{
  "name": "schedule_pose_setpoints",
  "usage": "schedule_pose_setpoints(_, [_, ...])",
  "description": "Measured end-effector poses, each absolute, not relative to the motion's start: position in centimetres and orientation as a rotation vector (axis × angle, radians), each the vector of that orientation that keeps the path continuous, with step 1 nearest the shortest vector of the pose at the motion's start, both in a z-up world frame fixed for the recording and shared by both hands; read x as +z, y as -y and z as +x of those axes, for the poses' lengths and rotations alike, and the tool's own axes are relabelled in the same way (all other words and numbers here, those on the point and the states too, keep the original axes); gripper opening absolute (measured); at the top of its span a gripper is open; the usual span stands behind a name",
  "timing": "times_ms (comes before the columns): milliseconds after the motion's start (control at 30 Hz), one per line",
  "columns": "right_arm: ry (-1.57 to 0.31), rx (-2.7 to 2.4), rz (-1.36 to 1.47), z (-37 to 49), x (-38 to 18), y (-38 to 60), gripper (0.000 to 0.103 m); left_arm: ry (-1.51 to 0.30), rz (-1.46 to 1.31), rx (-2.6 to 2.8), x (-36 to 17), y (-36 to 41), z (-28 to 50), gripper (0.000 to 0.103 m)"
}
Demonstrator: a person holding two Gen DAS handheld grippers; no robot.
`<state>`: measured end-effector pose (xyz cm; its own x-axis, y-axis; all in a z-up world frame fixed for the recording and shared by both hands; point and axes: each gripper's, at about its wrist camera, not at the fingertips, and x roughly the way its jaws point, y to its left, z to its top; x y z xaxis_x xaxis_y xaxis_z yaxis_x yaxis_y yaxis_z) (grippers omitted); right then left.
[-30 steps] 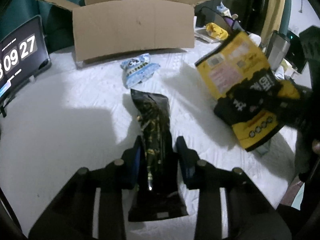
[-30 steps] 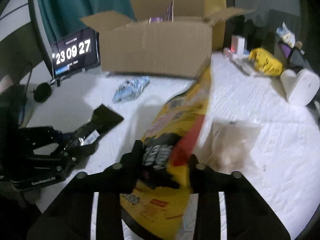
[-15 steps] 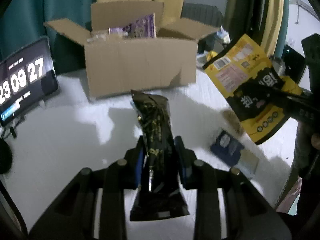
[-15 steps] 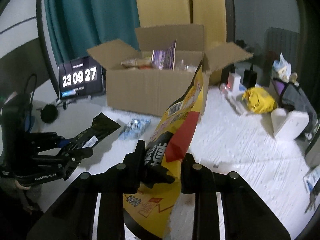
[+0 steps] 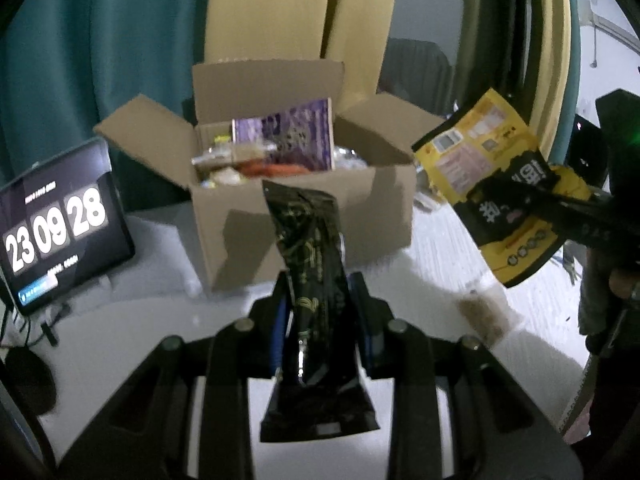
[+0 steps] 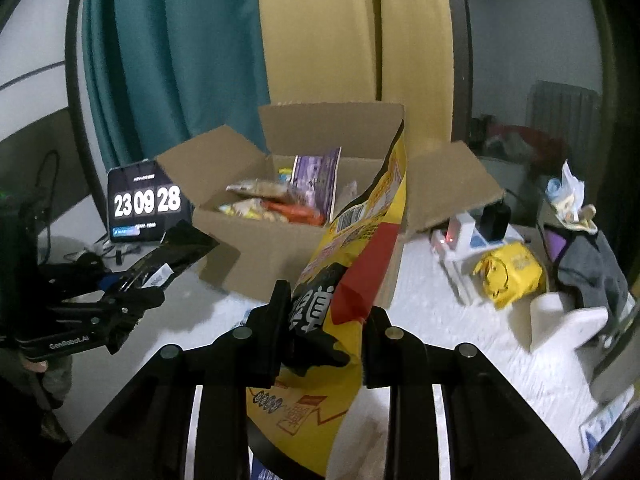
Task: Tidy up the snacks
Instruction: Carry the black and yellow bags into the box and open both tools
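My left gripper point(image 5: 320, 300) is shut on a black snack bag point(image 5: 312, 272) and holds it upright in the air in front of the open cardboard box point(image 5: 304, 216). My right gripper point(image 6: 324, 316) is shut on a yellow and black snack bag point(image 6: 352, 280), also raised in front of the box point(image 6: 280, 248). The box holds several snacks, among them a purple packet point(image 5: 288, 140). The yellow bag also shows at the right of the left wrist view point(image 5: 496, 184). The left gripper with the black bag shows at the left of the right wrist view point(image 6: 132, 292).
A tablet clock point(image 5: 56, 224) stands left of the box on the white table point(image 5: 140, 328). A small brown packet point(image 5: 484, 312) lies on the table at the right. A yellow bag point(image 6: 508, 276), a white stand point(image 6: 568, 320) and clutter sit at the right.
Both grippers have lifted their bags off the table and raised them toward the box, so its inside now shows. The clock went from 27 to 28.
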<state>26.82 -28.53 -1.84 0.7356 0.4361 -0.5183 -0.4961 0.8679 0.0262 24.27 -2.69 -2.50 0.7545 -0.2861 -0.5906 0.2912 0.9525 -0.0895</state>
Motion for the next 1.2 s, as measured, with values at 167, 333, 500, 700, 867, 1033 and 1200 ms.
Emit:
schedule_pose_setpoints(167, [-0.519, 0.511, -0.121, 29.2, -0.8, 28.0, 0.03, -0.607, 0.013, -0.313, -1.3, 2.5, 26.7, 0.029])
schedule_pose_setpoints(333, [-0.502, 0.513, -0.126, 31.4, 0.0, 27.6, 0.03, -0.58, 0.015, -0.313, -0.1, 2.5, 29.1, 0.029])
schedule_pose_setpoints(500, [-0.486, 0.523, -0.13, 33.4, 0.5, 27.0, 0.03, -0.559, 0.024, -0.313, 0.9, 2.9, 31.3, 0.029])
schedule_pose_setpoints(700, [-0.479, 0.535, -0.138, 35.9, 0.8, 26.5, 0.03, -0.543, 0.036, -0.309, 1.5, 3.5, 34.3, 0.029])
schedule_pose_setpoints(867, [-0.47, 0.54, -0.156, 38.1, 1.0, 25.9, 0.03, -0.54, 0.038, -0.309, 1.5, 4.1, 37.4, 0.029])
schedule_pose_setpoints(1033, [-0.466, 0.541, -0.171, 40.4, 0.9, 25.3, 0.03, -0.547, 0.032, -0.307, 1.0, 4.6, 39.9, 0.029])
schedule_pose_setpoints(1200, [-0.474, 0.541, -0.179, 42.6, 0.4, 24.7, 0.03, -0.566, 0.016, -0.307, 0.1, 4.9, 42.2, 0.029])
